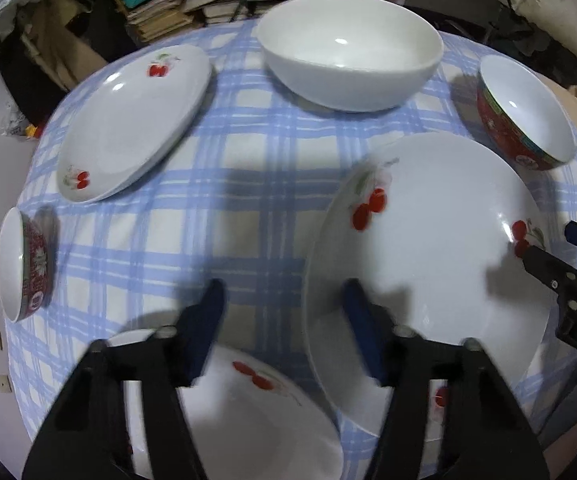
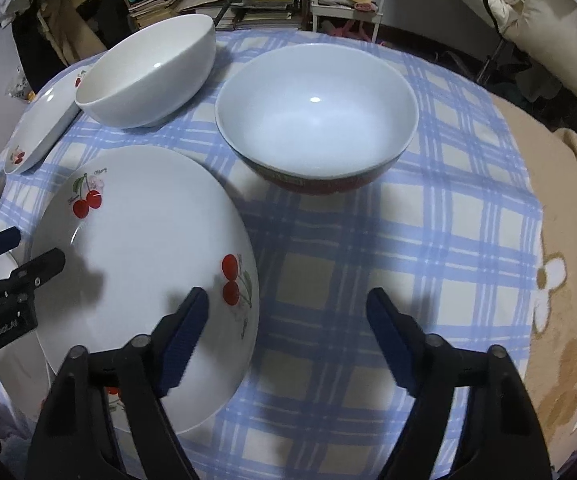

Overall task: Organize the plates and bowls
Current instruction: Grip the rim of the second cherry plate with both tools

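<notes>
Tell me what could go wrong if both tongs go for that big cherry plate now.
1. The cherry plate overlaps a second plate beneath its near edge; lifting or sliding it could drag that one along.
2. The left tongs and right tongs each straddle an opposite rim, jaws open; closing unevenly may tip the plate.
3. The red-sided bowl sits close behind the plate's rim, so a swing that way could knock it.

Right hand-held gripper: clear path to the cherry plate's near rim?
Probably yes. The right hand-held gripper is open, one finger already over the cherry plate rim, nothing blocking; the left hand-held gripper works the opposite edge.
</notes>
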Action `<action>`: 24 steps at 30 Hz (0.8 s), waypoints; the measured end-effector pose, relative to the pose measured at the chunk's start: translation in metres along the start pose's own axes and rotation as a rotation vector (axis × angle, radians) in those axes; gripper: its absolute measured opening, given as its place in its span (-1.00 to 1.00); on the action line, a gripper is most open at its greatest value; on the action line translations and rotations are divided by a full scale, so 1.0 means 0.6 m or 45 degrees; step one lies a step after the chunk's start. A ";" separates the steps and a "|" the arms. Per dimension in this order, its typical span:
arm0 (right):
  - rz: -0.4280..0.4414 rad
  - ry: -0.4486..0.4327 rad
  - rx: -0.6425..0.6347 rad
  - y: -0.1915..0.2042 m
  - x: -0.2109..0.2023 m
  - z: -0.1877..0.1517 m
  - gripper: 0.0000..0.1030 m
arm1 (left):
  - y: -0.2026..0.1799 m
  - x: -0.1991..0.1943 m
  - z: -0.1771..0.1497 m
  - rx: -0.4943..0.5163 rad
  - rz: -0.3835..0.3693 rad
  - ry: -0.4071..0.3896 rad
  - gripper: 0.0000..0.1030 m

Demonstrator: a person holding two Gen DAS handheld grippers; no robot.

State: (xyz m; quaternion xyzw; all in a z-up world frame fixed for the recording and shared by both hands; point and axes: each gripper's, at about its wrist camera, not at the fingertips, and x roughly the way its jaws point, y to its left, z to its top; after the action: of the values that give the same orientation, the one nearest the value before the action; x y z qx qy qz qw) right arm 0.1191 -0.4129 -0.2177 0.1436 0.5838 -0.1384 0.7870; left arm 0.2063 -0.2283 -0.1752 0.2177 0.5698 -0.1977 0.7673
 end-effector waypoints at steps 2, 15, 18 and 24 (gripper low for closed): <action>-0.003 0.004 0.000 0.002 0.003 0.000 0.56 | -0.004 0.005 0.003 -0.003 -0.042 0.031 -0.12; 0.197 0.025 0.053 0.007 0.011 0.000 -0.55 | 0.006 -0.002 0.019 -0.094 -0.157 0.024 -0.66; 0.206 0.016 0.074 0.006 0.011 -0.001 -0.56 | 0.014 -0.007 0.020 -0.108 -0.183 0.032 -0.68; 0.220 -0.043 0.066 0.005 -0.018 -0.010 -0.57 | 0.024 -0.024 0.002 -0.134 -0.201 0.041 -0.67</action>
State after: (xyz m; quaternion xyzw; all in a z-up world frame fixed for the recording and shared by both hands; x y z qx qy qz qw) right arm 0.1119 -0.4069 -0.2091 0.2112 0.5523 -0.0874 0.8017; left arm 0.2113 -0.2163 -0.1597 0.1345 0.6071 -0.2239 0.7505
